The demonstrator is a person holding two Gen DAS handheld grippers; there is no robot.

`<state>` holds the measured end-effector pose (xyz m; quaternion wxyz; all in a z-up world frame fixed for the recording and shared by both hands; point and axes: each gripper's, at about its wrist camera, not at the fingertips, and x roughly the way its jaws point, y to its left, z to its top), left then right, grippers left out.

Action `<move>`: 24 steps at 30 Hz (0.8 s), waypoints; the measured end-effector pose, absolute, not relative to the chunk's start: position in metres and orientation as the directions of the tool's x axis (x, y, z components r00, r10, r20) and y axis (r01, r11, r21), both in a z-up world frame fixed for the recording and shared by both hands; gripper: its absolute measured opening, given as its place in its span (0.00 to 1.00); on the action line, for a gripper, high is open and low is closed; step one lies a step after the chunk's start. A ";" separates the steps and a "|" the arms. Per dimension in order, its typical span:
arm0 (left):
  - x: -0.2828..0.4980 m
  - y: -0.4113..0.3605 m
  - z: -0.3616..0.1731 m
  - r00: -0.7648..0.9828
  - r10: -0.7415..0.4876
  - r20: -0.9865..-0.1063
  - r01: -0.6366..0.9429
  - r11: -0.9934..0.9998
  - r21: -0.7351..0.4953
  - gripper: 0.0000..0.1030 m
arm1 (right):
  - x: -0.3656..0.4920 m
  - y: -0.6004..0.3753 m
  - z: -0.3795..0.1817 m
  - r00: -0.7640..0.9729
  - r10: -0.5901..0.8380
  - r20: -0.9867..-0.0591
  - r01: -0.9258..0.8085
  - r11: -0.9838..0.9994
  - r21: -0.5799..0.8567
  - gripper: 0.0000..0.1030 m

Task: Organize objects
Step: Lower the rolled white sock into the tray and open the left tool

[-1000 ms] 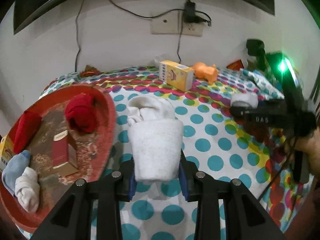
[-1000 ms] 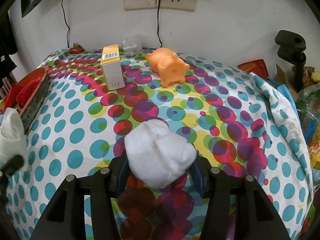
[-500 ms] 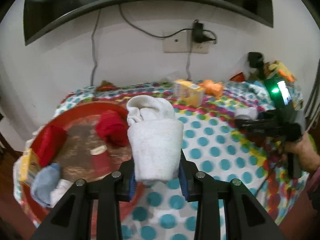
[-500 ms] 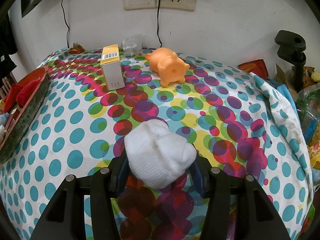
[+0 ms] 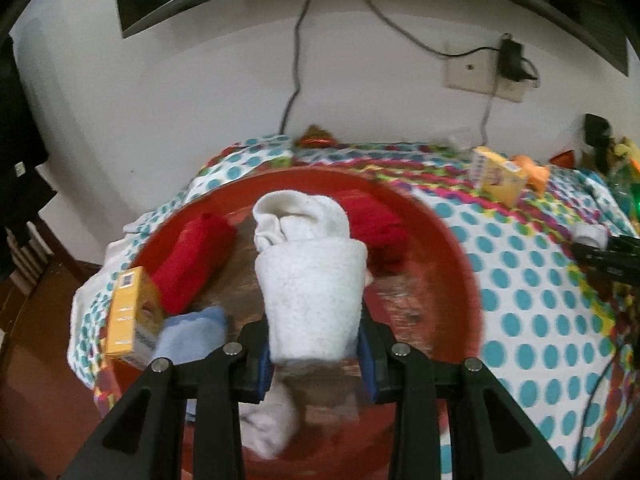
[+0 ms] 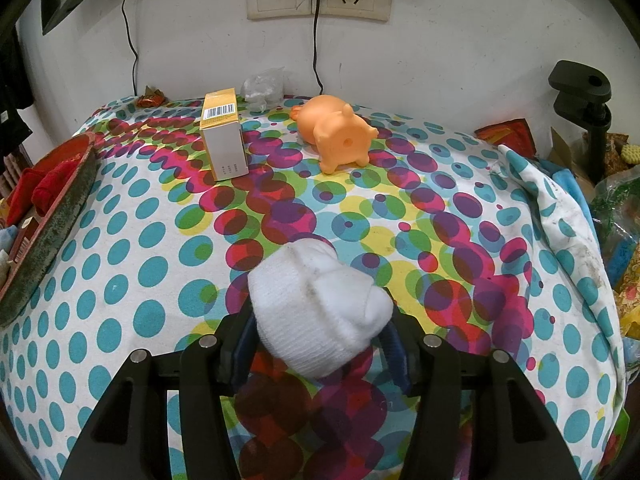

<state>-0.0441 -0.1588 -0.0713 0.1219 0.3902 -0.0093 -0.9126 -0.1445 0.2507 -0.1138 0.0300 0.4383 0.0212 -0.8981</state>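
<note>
My left gripper [image 5: 316, 356] is shut on a rolled white sock [image 5: 312, 280] and hangs over the round red tray [image 5: 452, 248]. In the tray lie two red socks [image 5: 192, 264], a light blue sock [image 5: 192, 336], another white sock [image 5: 272, 420] and a yellow box [image 5: 128, 316] at its left rim. My right gripper [image 6: 320, 344] is shut on a second white sock [image 6: 316, 308], just above the dotted tablecloth [image 6: 140, 240]. The tray's edge [image 6: 44, 240] shows at the far left of the right wrist view.
A yellow and white box [image 6: 224, 136] stands at the back of the table, with an orange toy pig [image 6: 336, 136] lying beside it. A crumpled clear bag [image 6: 262, 86] and cables sit by the wall. A black clamp [image 6: 580, 92] and cluttered packets crowd the right edge.
My left gripper has carried its white sock leftwards, from above the tablecloth to above the red tray. The right gripper and its sock have stayed put.
</note>
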 end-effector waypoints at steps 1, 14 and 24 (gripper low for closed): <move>-0.044 -0.164 -0.072 -0.662 -0.243 -0.709 0.226 -0.967 0.120 0.33 | -0.144 0.251 -0.114 -0.614 -0.035 -0.789 0.072 -0.997 -0.012 0.51; -0.058 -0.229 -0.050 -0.640 -0.307 -0.704 0.311 -0.942 0.127 0.33 | -0.144 0.251 -0.113 -0.614 -0.034 -0.789 0.071 -0.997 -0.013 0.51; -0.066 -0.276 -0.042 -0.602 -0.322 -0.730 0.386 -0.919 0.087 0.33 | -0.144 0.252 -0.113 -0.614 -0.033 -0.789 0.070 -0.997 -0.012 0.51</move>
